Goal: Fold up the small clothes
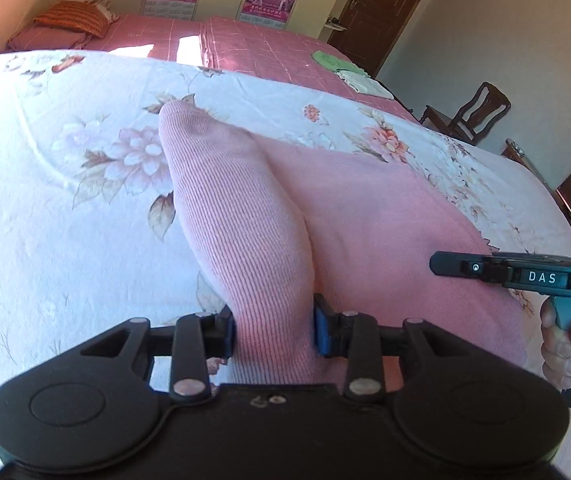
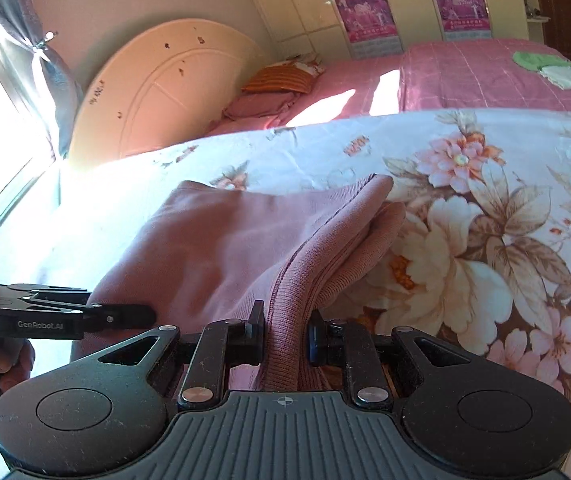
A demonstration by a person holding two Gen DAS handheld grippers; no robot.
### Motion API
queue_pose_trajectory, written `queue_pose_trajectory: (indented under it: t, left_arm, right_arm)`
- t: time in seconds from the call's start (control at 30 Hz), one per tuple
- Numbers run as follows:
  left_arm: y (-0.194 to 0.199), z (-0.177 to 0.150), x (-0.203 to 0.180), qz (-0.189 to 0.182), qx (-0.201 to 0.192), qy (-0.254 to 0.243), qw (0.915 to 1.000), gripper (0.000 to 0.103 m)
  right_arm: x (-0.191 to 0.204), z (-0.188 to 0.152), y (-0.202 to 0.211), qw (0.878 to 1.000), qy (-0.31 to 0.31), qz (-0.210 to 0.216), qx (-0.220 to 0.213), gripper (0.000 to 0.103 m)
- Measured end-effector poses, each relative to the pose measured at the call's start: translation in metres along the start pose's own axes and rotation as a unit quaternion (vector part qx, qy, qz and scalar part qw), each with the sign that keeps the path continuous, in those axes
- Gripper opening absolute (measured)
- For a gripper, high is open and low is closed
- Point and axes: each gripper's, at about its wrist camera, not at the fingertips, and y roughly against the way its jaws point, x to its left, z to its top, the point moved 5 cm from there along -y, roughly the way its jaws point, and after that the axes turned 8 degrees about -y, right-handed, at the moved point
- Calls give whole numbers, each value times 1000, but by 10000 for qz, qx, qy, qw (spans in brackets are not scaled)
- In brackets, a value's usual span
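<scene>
Garment: pink knit garment (image 1: 365,208) flat on floral bedspread (image 1: 65,208), near edge of bed; one ribbed part raised.
Left tool (image 1: 273,330): closed down on a ribbed fold, cloth pinched between blue pads.
Right tool (image 2: 285,338): clamped on ribbed hem edge, several layers gathered.
Step, judged: carrying held edge over for a fold.
Technique: lift both grips level, keep cloth taut between them, lay edges flush before letting go.
Far right: green and white folded cloths (image 1: 345,70) on pink sheet (image 1: 245,44).

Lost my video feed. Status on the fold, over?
Left gripper and right gripper both clamped on pink garment, edges pinched up off floral bedspread. Nothing in the way.
</scene>
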Motion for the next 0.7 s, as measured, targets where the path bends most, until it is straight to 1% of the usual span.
queue_pose_trajectory:
  t: [0.03,0.07,0.1,0.13,0.2,0.27,0.33,0.37,0.4,0.43,0.47,0.5,0.53,0.57,0.63,0.67,0.7]
  left_arm:
    - [-1,-3,3,-54,-59,132,9999,43]
    - [-2,-5,7,-63,-95,250,9996,54]
    - [-2,-7,11,16,-110,332,9994,62]
    - [-1,-10,13,147,-132,342,9992,73]
    - [3,-14,16,131,-195,350,9991,74]
    - [10,-19,18,118,-241,403,9988,75]
    - [22,-22,23,242,-316,419,9983,76]
    - [31,-23,24,272,-383,405,9981,71]
    - [40,-22,25,277,-482,427,9975,67]
    - [51,-21,25,266,-588,439,9970,54]
    - [60,-19,23,216,-715,377,9965,49]
    - [72,-15,17,92,-914,212,9955,49]
    - [77,-9,11,49,-995,52,9950,50]
    - [77,-5,5,42,-983,-83,9951,53]
    - [61,2,-11,14,-759,-409,9963,55]
    - [53,3,-15,22,-673,-462,9967,55]
    - [37,2,-22,-52,-517,-461,9976,55]
  right_arm:
    - [-10,-3,-4,9998,-165,-20,65,18]
    - [-20,-6,-7,9994,-327,-24,116,19]
    - [-27,-8,-9,9988,-472,26,120,19]
    - [-31,-9,-8,9983,-574,84,77,19]
    - [-33,-10,-7,9980,-632,95,31,19]
    - [-29,-9,-6,9985,-554,22,0,19]
    - [-25,-9,-3,9990,-435,-71,-30,19]
    - [-25,-8,0,9991,-400,-139,-58,23]
    - [-26,-6,5,9986,-401,-304,-130,29]
    - [-28,-4,12,9975,-393,-532,-240,46]
    - [-30,-1,22,9964,-347,-669,-383,51]
    - [-28,1,31,9962,-303,-644,-497,50]
    - [-23,4,43,9957,-180,-628,-653,46]
    - [-15,6,50,9954,7,-604,-738,36]
    - [2,9,54,9953,348,-508,-750,35]
    - [11,8,53,9948,524,-482,-733,35]
    - [23,5,48,9937,779,-469,-655,35]
